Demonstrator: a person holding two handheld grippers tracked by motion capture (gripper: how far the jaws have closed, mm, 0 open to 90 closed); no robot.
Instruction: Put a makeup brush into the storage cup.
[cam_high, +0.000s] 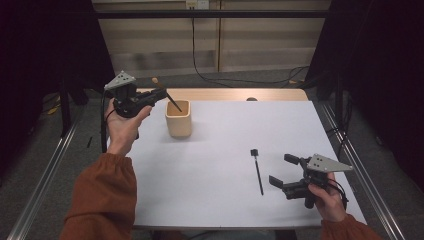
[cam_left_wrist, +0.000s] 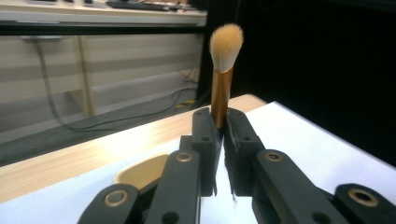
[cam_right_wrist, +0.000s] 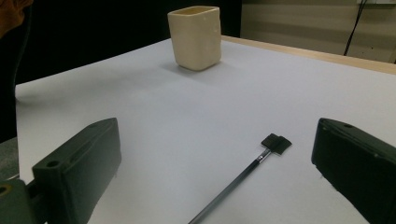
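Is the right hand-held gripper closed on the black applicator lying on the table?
No: the right hand-held gripper stands open, and the black applicator lies untouched on the table between its jaws.

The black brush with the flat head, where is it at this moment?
In the high view the black brush lies flat on the white table, right of centre, just left of the open right tool and well apart from the cream cup.

Left hand-held gripper (cam_high: 159, 95) and right hand-held gripper (cam_high: 286, 174): matte black bodies, each topped by a grey three-cornered plate dotted with small holes. Black linked jaw arms carry brass-coloured pivot bushings and dark screw holes. A black cable trails from each. The person wears rust-orange sleeves with gathered cuffs.
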